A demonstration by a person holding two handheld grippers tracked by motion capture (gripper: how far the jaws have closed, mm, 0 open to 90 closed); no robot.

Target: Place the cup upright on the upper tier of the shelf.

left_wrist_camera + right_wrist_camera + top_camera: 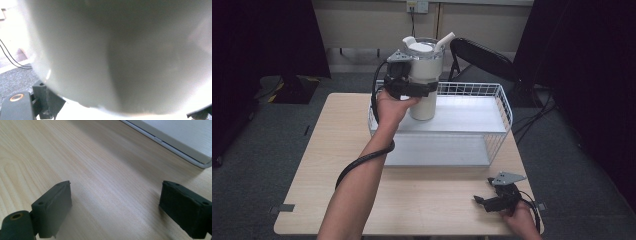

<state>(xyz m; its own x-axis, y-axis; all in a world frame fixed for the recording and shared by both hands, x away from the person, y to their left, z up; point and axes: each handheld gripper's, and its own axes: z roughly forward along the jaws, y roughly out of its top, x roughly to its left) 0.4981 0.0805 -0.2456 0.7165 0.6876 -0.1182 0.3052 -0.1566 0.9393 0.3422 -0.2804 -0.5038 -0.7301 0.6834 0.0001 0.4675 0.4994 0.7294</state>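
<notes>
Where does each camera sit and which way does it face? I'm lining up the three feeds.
High view: above the person's side, facing forward and down on the table, the wire basket and both forearms.
Left gripper view: on the left gripper, facing the white jug close up between its jaws.
Right gripper view: on the right gripper, facing the tabletop between open jaws.
Shared: the jug appears in the high and left gripper views.

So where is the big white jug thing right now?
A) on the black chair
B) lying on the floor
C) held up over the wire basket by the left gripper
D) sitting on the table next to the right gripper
C: in the high view the left gripper is clamped round the white jug, holding it up over the wire basket; the right gripper rests open on the table.
</notes>
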